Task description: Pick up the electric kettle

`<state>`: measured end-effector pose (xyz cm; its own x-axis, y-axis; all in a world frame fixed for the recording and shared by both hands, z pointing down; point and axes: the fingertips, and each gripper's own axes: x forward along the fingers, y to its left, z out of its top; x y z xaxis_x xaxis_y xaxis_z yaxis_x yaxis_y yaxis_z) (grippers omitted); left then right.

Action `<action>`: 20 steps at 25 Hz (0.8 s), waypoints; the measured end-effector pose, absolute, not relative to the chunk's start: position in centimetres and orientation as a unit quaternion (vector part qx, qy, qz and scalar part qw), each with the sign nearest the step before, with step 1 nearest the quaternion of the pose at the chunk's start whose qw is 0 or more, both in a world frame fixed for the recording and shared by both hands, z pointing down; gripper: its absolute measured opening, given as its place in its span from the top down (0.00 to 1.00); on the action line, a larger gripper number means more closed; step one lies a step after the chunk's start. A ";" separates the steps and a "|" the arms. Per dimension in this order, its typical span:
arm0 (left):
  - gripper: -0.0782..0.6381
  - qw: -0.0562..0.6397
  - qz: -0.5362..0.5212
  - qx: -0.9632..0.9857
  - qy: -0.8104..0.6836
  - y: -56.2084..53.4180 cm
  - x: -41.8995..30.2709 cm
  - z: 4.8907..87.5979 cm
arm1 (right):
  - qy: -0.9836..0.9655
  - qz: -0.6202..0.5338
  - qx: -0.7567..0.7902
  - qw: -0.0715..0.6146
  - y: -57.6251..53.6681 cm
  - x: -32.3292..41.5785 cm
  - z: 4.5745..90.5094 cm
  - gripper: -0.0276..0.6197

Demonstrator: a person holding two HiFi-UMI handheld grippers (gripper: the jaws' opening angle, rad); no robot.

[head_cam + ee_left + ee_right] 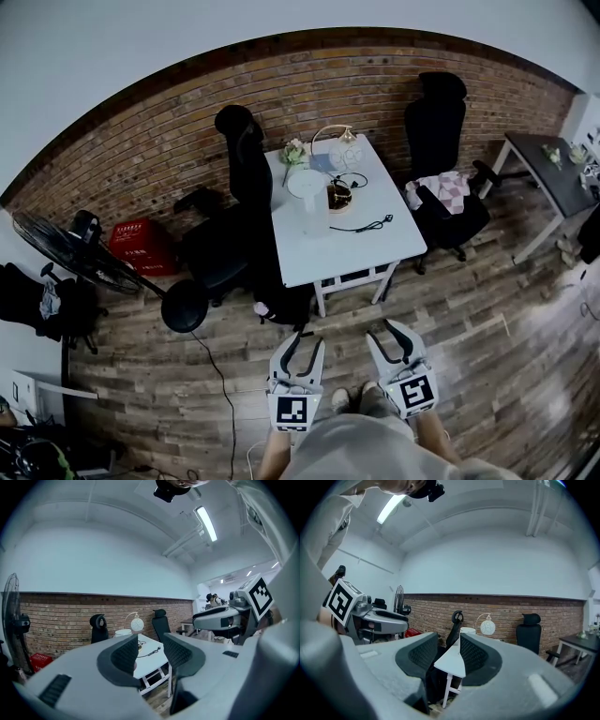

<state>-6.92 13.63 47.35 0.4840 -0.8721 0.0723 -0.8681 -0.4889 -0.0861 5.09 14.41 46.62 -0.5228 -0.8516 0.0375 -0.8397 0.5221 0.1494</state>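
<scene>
Grippers at lower centre, well apart from the table
I read left gripper (301,345) and right gripper (395,336) as narrow and empty; electric kettle (310,199) stands on white table (375,246), upper centre

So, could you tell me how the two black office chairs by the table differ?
The left chair has no cloth on it; the right chair has a pink-and-white checked cloth on its seat. The left chair stands at the table's left side, seat turned away from it; the right chair stands at its right side. Both are black with headrests.
</scene>
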 end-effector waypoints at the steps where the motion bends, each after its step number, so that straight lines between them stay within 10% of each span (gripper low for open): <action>1: 0.65 0.020 -0.057 -0.861 0.505 13.2 -7.0 47.5 | -0.871 -0.057 0.486 0.054 14.0 5.0 46.6 0.75; 20: 0.66 0.008 -0.056 -0.851 0.523 4.1 -7.4 48.1 | -0.874 -0.028 0.478 0.077 4.6 5.1 47.6 0.75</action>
